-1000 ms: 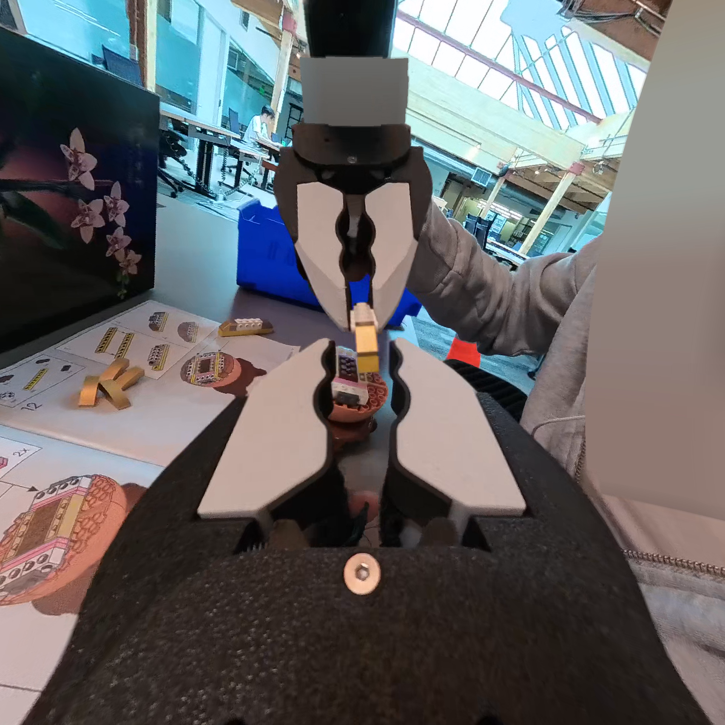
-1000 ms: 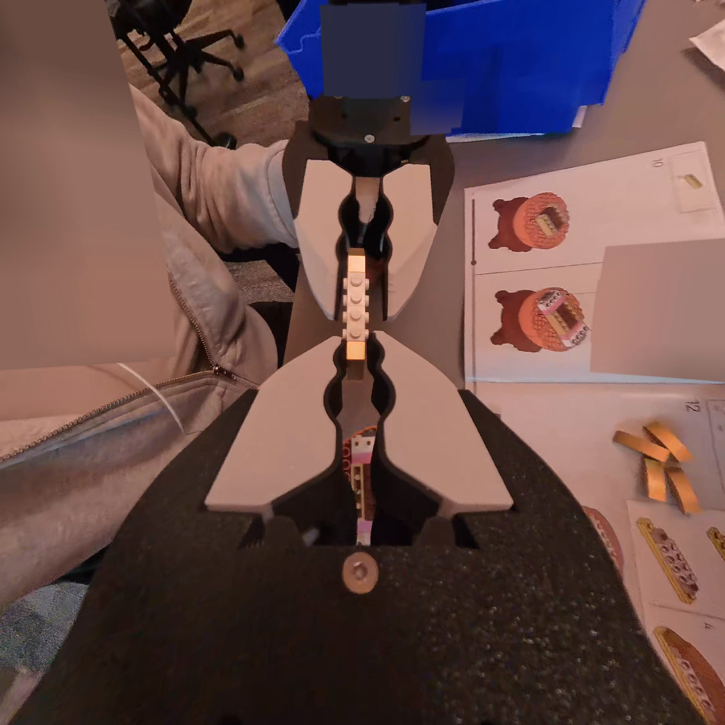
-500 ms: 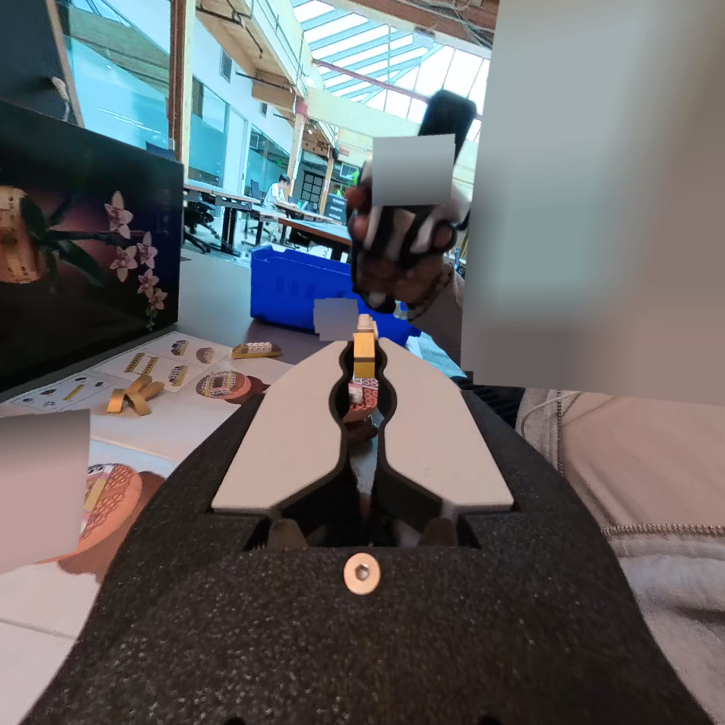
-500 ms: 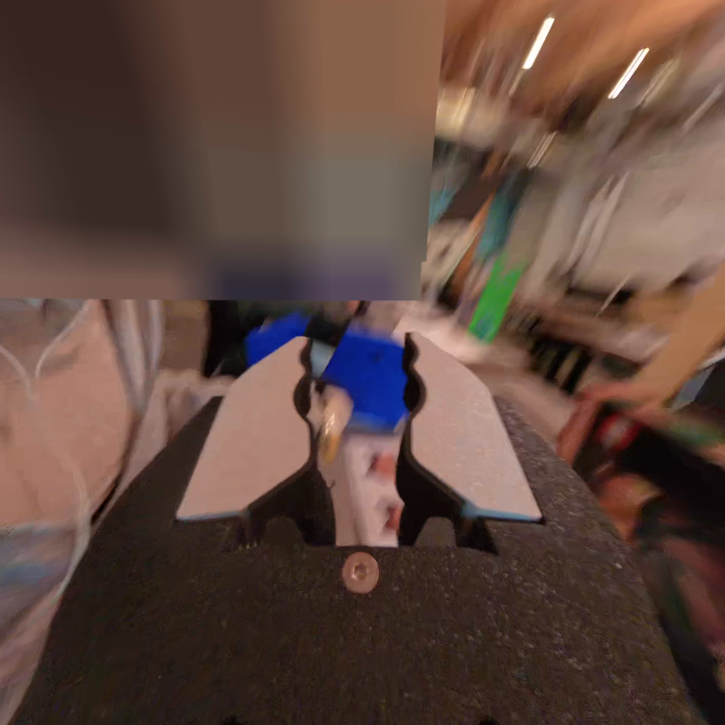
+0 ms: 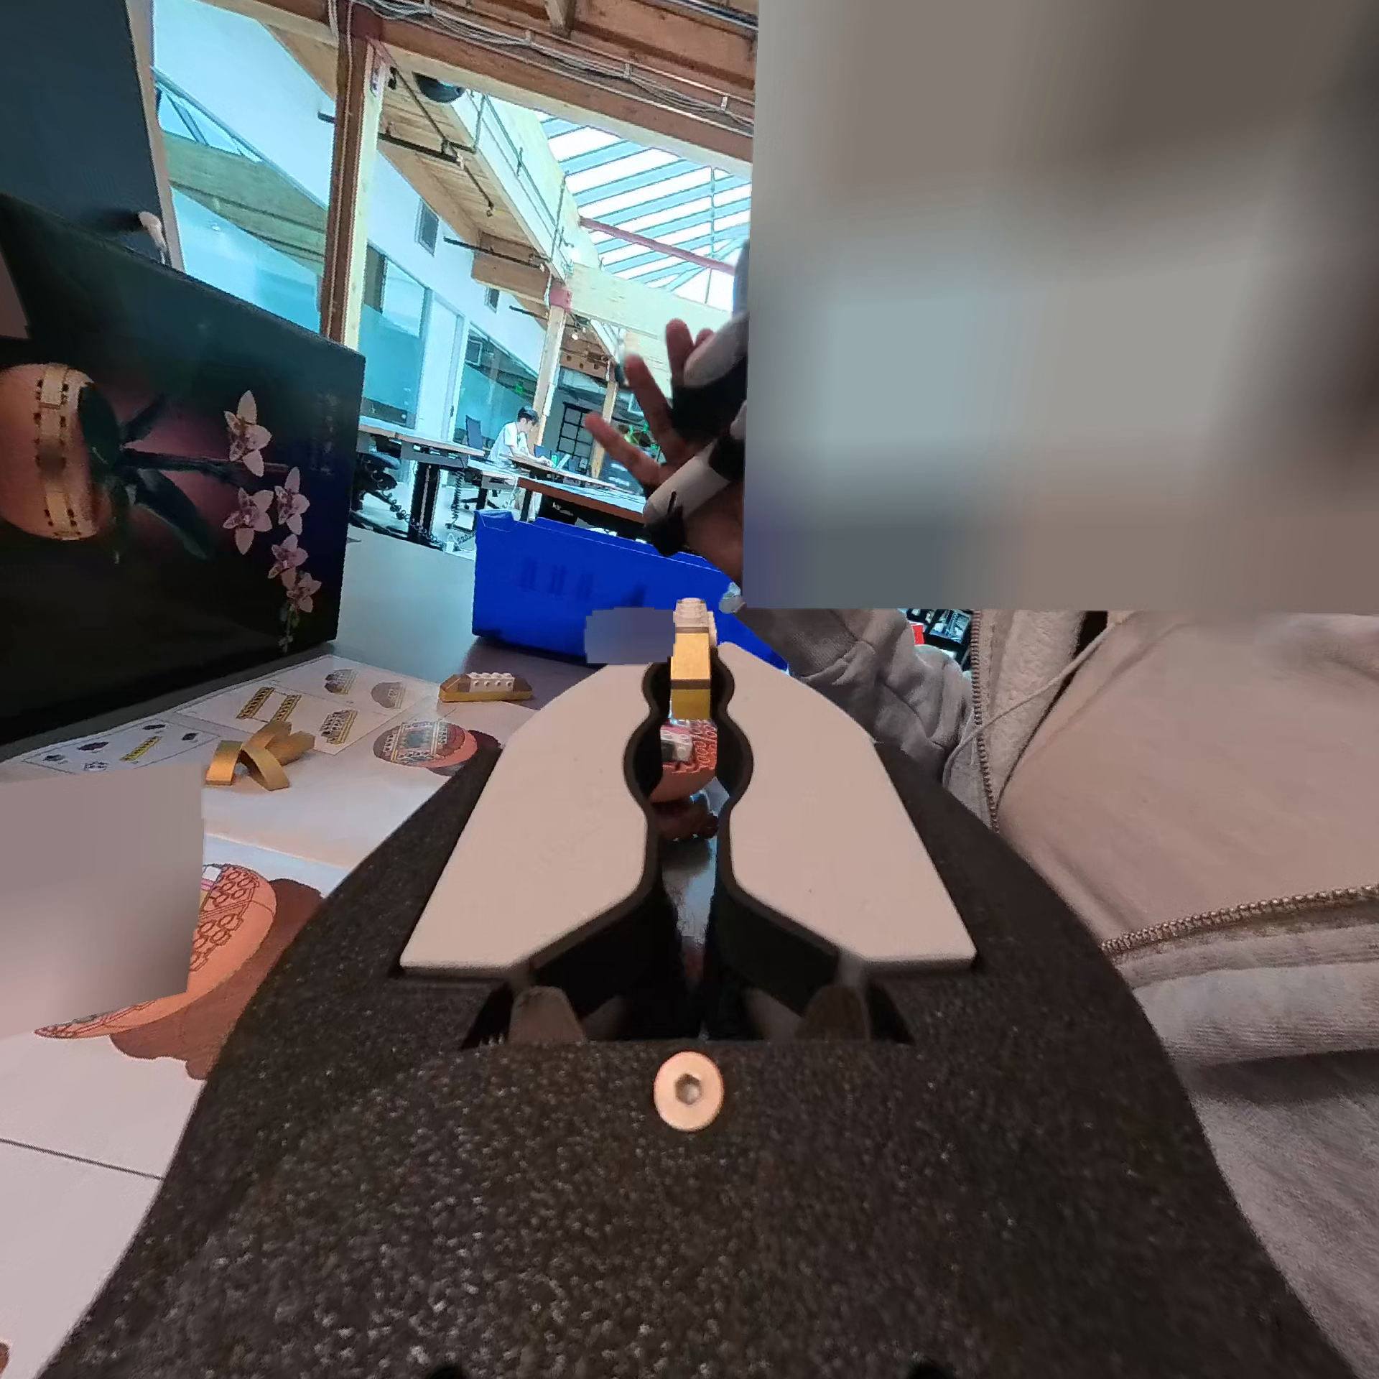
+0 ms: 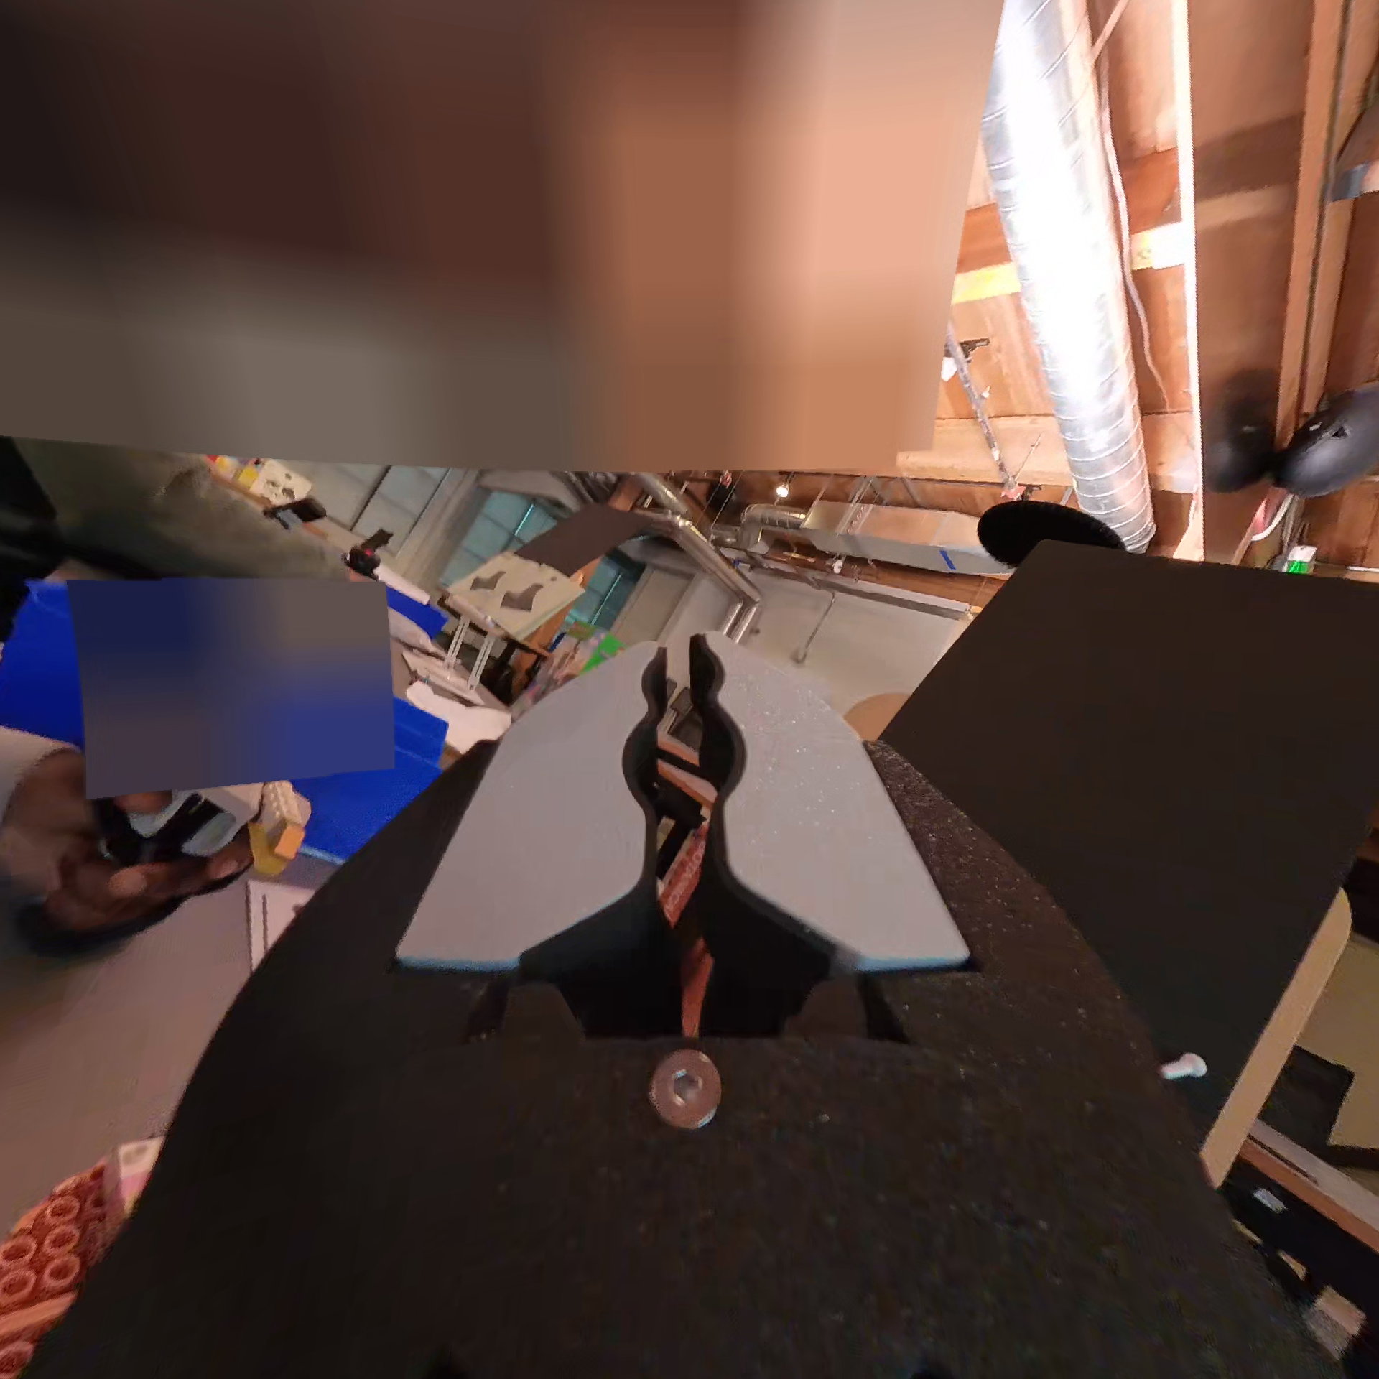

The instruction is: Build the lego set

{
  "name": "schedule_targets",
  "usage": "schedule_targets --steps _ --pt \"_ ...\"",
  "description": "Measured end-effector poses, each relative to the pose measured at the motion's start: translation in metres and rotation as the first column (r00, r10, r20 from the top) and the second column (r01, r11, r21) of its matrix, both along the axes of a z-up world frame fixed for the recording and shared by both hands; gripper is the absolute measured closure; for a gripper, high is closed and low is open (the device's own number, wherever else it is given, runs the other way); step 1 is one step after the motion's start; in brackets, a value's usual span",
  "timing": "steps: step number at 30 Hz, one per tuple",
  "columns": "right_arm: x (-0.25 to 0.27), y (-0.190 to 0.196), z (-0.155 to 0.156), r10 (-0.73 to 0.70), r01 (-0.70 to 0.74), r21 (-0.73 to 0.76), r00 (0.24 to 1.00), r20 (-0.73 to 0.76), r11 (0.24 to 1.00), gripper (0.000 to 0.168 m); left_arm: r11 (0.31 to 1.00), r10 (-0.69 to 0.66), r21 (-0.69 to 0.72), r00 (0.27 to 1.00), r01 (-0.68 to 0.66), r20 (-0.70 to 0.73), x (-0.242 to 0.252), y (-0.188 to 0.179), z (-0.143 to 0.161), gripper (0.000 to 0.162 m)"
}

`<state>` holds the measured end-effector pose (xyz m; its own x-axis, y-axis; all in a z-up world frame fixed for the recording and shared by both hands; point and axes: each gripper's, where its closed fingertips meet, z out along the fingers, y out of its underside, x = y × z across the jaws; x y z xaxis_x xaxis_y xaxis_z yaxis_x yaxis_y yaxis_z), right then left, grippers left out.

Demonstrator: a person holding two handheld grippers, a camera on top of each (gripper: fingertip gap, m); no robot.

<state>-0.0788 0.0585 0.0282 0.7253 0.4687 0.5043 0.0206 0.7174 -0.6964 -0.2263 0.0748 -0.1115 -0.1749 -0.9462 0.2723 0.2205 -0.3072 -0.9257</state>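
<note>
The left gripper (image 5: 690,660) clamps a gold and white brick strip (image 5: 689,657). The right gripper (image 6: 677,651) points upward, nearly closed on nothing.

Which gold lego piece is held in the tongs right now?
The upright gold-and-white brick strip in the left tongs; the others lie on the instruction sheet.

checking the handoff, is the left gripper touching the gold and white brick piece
Touching: left wrist view shows the left gripper closed on the gold and white brick piece, no gap.
</note>
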Motion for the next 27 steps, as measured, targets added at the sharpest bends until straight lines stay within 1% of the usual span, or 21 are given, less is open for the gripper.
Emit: schedule_targets --steps 1,4,7,8,10,12,14,16,18,19,20,22,24,25,27 --pt "0.001 0.004 -0.003 -0.013 0.013 -0.018 1.000 0.007 1.000 0.163 1.000 0.004 0.001 1.000 -0.004 -0.001 0.000 0.001 0.000 0.153" --pt "0.007 0.025 -0.021 -0.062 0.068 -0.144 0.997 0.050 0.987 0.164 1.000 0.010 -0.018 1.000 -0.010 0.007 0.000 0.003 0.000 0.154" --pt "0.011 0.049 -0.052 -0.139 0.185 -0.247 0.971 0.194 0.951 0.160 0.999 0.024 -0.040 1.000 -0.024 0.006 -0.001 0.007 -0.001 0.154" --pt "0.010 0.054 -0.064 -0.142 0.212 -0.278 0.957 0.251 0.937 0.159 0.998 0.044 -0.033 0.999 -0.044 0.003 -0.001 0.009 -0.002 0.154" --pt "0.003 0.060 -0.089 -0.081 0.202 -0.362 0.943 0.322 0.910 0.155 0.998 0.070 -0.002 0.997 -0.070 0.013 -0.002 0.011 -0.002 0.153" --pt "0.005 0.073 -0.110 -0.085 0.250 -0.442 0.929 0.360 0.861 0.153 0.997 0.074 0.007 0.997 -0.074 0.021 -0.002 0.011 -0.001 0.154" --pt "0.008 0.086 -0.139 -0.068 0.328 -0.506 0.883 0.465 0.798 0.151 0.998 0.064 0.007 0.998 -0.064 0.018 -0.001 0.010 -0.001 0.153" --pt "0.012 0.095 -0.165 -0.009 0.388 -0.562 0.828 0.560 0.730 0.141 0.998 0.068 0.010 0.997 -0.068 0.019 -0.002 0.010 -0.001 0.154" --pt "0.010 0.101 -0.183 0.082 0.375 -0.646 0.823 0.562 0.664 0.136 0.997 0.073 0.007 0.997 -0.073 0.024 -0.002 0.011 0.000 0.153" --pt "0.008 0.105 -0.188 0.117 0.356 -0.686 0.833 0.540 0.635 0.137 0.997 0.070 0.005 0.997 -0.071 0.024 -0.003 0.011 0.000 0.153" --pt "0.005 0.109 -0.193 0.162 0.326 -0.721 0.840 0.518 0.611 0.142 0.998 0.063 0.007 0.998 -0.063 0.022 -0.002 0.010 -0.001 0.153" --pt "0.004 0.120 -0.199 0.222 0.311 -0.748 0.826 0.518 0.586 0.149 0.998 0.056 0.016 0.998 -0.056 0.015 -0.002 0.008 -0.001 0.153" --pt "0.009 0.130 -0.192 0.225 0.294 -0.720 0.817 0.531 0.628 0.149 0.998 0.056 0.025 0.998 -0.057 0.014 -0.001 0.007 -0.001 0.153" --pt "0.013 0.135 -0.183 0.199 0.281 -0.707 0.834 0.515 0.649 0.149 0.998 0.059 0.025 0.998 -0.059 0.018 -0.002 0.007 -0.001 0.153" --pt "0.025 0.142 -0.169 0.126 0.279 -0.699 0.875 0.468 0.659 0.149 0.998 0.061 0.020 0.998 -0.061 0.021 -0.003 0.008 0.000 0.153"
